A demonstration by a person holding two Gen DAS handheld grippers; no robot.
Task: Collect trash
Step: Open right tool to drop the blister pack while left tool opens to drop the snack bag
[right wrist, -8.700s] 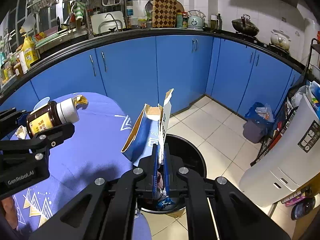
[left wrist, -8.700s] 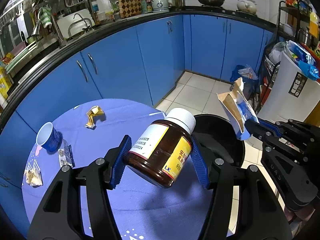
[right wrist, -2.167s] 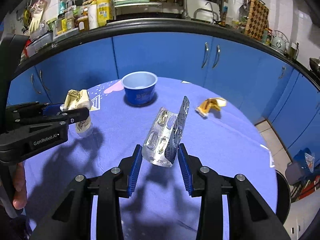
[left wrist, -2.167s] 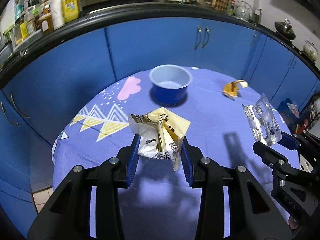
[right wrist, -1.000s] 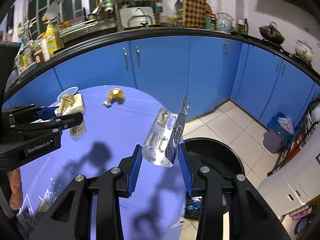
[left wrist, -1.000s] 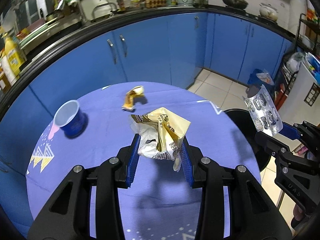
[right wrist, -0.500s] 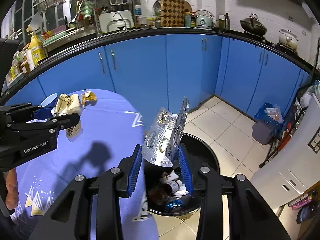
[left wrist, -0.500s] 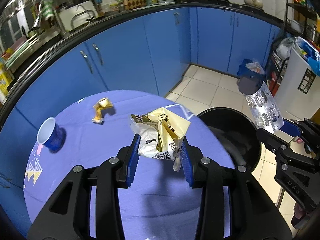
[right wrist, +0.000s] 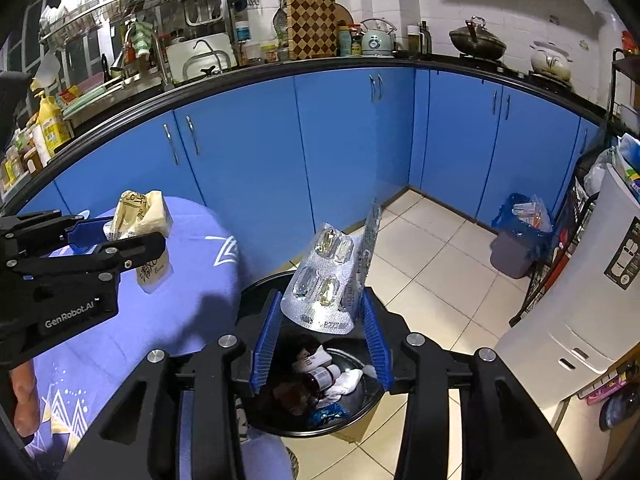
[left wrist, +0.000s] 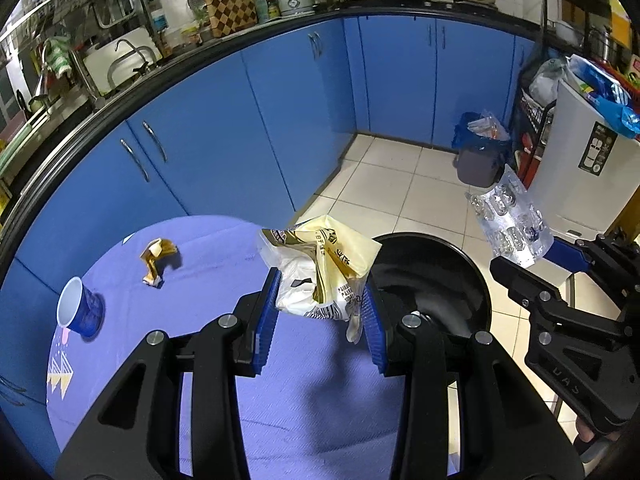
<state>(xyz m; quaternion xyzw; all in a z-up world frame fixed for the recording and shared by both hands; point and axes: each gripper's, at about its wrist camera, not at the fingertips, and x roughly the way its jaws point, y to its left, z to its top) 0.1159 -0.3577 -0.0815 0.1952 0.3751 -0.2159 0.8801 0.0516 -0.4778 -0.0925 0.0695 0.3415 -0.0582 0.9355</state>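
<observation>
Both angled down. Left gripper [left wrist: 320, 316] clamped on crumpled wrapper [left wrist: 320, 268] at table [left wrist: 200, 280] edge. Right gripper [right wrist: 322, 336] opening around blister pack [right wrist: 332, 284], now over bin [right wrist: 256, 292], off the table.

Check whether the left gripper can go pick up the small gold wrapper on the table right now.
Probably not yet: the left gripper is shut on a crumpled yellow bag. The gold wrapper lies unobstructed on the table, so dropping the bag first should free it.
</observation>
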